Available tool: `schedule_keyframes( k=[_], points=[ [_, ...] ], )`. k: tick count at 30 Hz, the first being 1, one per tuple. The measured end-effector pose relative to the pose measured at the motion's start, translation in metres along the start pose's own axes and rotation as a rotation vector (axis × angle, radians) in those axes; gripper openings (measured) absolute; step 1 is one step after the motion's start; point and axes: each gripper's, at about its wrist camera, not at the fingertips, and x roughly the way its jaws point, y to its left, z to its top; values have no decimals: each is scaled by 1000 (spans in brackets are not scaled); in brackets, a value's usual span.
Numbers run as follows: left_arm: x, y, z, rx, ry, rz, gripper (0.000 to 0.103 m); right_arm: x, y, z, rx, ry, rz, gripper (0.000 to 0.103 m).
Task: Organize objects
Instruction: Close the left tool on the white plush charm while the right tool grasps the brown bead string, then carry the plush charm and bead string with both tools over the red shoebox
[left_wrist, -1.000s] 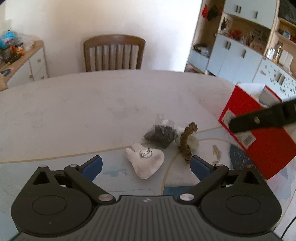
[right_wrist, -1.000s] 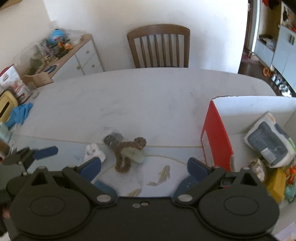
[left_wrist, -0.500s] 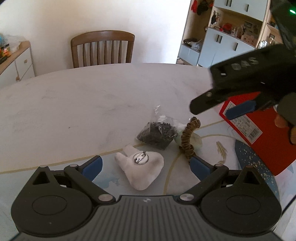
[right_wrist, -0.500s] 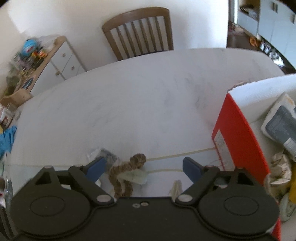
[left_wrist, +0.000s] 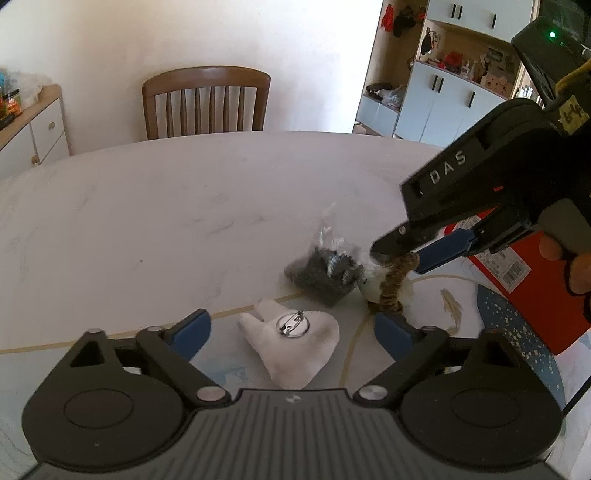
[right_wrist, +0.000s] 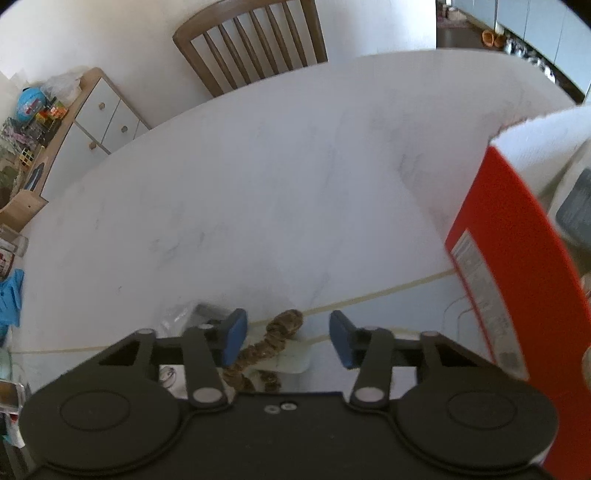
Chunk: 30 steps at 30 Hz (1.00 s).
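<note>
The table (left_wrist: 166, 206) is white marble with faint grey veins, crossed at 6 o'clock by a thin cream line and, toward 4 o'clock, a dark blue patch speckled with white. On it lie a white cloth pouch (left_wrist: 295, 350) with a silver pin, a clear bag of black bits (left_wrist: 323, 271) and a brown braided rope (right_wrist: 275, 338) over something pale green, while at 3 o'clock stands a red box (right_wrist: 506, 277) with a white label and white inside. Both the left gripper (left_wrist: 291, 332) and the right gripper (right_wrist: 288, 334) are black with blue pads, and at 12 o'clock a brown wooden chair (left_wrist: 205, 101) stands against a cream wall.
</note>
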Motion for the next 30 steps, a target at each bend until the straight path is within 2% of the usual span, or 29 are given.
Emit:
schedule_keyframes(
  k=[4,8,10,22,30],
  points=[
    [3,3,-1,-8,13,-5,72,-3,-2,-5,7,-2,13,23],
    [5,3,-2,-5,18,-11,68,-6,-6,-10,-4,9,34,11],
    [5,2,-3,4,14,-7,60,-10,-7,-14,-15,6,45,9],
    [1,-4,-8,38,0,2,54,-37,-15,-46,-129,-46,15,8],
    [-8,-9,-13,40,9,14,52,-76,-22,-65,-141,-105,70,8]
  ],
)
